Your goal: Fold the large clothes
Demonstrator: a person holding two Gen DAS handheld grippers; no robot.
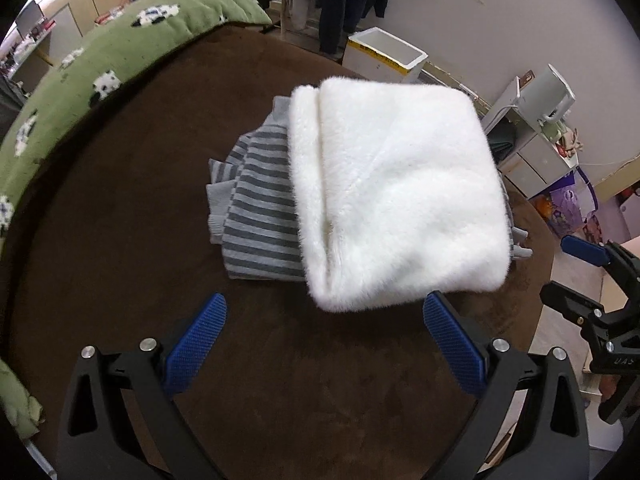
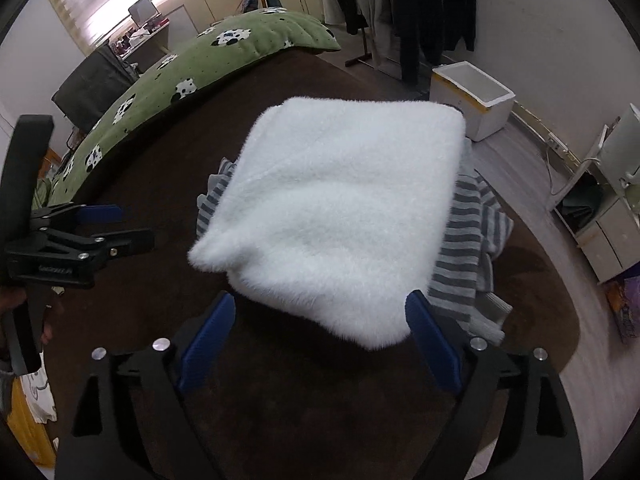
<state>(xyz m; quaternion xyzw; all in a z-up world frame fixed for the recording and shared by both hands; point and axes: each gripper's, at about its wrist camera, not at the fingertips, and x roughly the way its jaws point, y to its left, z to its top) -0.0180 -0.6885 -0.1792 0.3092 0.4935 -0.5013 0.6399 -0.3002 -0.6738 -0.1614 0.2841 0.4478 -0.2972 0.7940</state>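
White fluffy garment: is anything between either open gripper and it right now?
Nothing visible. The left gripper and right gripper are both open with only bare brown bed cover before the folded white garment, which lies on a striped garment.

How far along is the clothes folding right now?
Done, it appears: the fluffy white garment is folded into a compact rectangle and stacked on the folded grey striped sweater, on the brown velvety surface. In hand: nothing; the left gripper and right gripper are both open, short of the pile. Left: no other unfolded clothes show on this surface.
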